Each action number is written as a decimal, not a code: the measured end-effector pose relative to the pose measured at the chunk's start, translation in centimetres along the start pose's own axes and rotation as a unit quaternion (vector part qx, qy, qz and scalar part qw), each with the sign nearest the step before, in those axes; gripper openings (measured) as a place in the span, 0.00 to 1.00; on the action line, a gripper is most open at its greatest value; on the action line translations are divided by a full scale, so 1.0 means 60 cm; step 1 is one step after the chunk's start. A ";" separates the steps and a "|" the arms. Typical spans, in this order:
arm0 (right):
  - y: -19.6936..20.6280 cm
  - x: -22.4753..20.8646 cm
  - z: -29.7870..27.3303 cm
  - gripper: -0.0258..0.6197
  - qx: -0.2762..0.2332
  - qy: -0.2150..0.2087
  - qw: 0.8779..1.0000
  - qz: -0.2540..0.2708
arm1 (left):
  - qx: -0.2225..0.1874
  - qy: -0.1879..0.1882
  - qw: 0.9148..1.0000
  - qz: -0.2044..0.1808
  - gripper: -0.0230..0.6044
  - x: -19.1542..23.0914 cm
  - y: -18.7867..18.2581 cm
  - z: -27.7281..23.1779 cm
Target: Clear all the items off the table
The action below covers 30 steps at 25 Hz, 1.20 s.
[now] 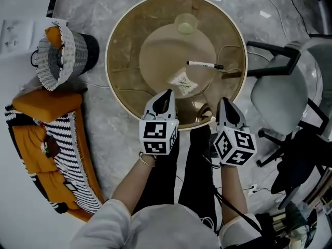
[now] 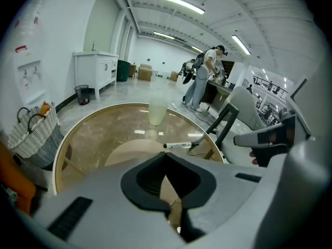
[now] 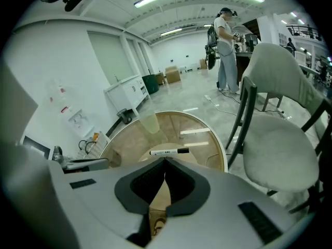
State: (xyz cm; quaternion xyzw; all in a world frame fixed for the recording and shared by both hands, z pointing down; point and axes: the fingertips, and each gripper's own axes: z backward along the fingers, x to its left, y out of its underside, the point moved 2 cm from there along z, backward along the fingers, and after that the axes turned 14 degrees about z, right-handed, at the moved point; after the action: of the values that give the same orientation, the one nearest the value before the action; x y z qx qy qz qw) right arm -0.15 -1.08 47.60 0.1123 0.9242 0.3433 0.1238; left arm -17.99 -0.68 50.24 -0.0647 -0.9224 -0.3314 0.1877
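- Basically nothing's off the table [image 1: 116,95] yet, I'd say. The basket [image 1: 59,53] sits on the floor past its left edge.
- Left gripper [image 1: 165,98] is clenched on nothing, over the near edge.
- Left to clear: packet [image 1: 182,82] near the middle, cup [image 1: 186,23] by the far edge, marker [image 1: 205,65] right of centre.
- Right gripper [image 1: 224,104] is clamped empty too, also at the near edge.
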 end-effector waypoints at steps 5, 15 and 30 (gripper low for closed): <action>0.024 -0.010 -0.020 0.08 0.002 0.000 1.000 -0.007 | 0.000 -0.011 1.000 -0.005 0.05 0.007 0.023 -0.026; 0.052 -0.027 -0.042 0.08 0.009 0.004 1.000 -0.008 | 0.044 0.003 0.999 -0.015 0.33 0.008 0.063 -0.073; 0.091 -0.045 -0.072 0.08 0.037 -0.006 0.999 -0.019 | 0.136 0.035 0.976 -0.166 0.60 -0.006 0.091 -0.164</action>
State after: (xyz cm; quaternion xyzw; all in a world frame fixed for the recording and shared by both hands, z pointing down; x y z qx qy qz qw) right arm 1.74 -0.46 54.79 0.1016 0.9376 0.3053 0.1316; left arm -13.36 -2.73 60.30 0.1268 -0.9495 -0.2316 0.1696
